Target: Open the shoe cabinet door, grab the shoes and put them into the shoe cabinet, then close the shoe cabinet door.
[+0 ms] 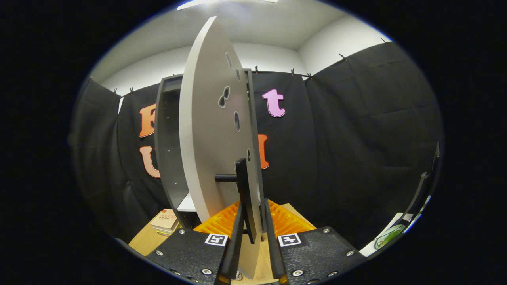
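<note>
Both fingers of the gripper (253,253) stood close together with the black handle (242,190) of the cabinet door (210,130) between them; whether both pressed on it could not be told. This handle ran upright, its long axis vertical, directly ahead along the fingers. Edge-on to the gripper, the door stood swung out, its face turned to the left. Beyond and left of it stood the shoe cabinet (168,150), open, a white shelf (187,204) inside. An orange ridged surface (285,221) lay just beyond the fingers. Shoes could not be identified.
</note>
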A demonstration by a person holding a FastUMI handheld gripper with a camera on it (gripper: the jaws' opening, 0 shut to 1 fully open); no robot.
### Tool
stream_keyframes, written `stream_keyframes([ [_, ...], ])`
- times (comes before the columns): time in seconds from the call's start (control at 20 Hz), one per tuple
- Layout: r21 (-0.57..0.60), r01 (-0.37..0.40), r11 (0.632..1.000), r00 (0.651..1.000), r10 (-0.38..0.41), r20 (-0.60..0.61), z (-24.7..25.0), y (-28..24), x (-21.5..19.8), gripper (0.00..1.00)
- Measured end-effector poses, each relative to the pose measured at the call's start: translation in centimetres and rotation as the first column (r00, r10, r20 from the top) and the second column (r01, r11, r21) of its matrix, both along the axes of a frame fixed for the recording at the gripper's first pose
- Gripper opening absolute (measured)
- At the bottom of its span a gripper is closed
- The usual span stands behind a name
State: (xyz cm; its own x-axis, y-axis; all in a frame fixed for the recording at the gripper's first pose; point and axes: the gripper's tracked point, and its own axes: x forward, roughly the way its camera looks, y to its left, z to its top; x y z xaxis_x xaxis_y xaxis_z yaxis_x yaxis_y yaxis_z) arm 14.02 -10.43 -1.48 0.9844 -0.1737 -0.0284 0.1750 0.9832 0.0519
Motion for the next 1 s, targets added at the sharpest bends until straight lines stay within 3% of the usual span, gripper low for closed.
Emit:
stream_keyframes([
  [0.15, 0.023, 0.052, 0.998, 0.999, -0.052, -0.010, -1.0, -3.0, -0.3, 0.44],
  [0.3, 0.048, 0.049, 0.998, 0.999, -0.050, 0.010, -0.4, -4.0, -1.1, 0.58],
  [1.0, -0.046, 0.164, 0.985, 0.987, -0.163, 0.011, 0.4, -10.3, -3.0, 0.63],
])
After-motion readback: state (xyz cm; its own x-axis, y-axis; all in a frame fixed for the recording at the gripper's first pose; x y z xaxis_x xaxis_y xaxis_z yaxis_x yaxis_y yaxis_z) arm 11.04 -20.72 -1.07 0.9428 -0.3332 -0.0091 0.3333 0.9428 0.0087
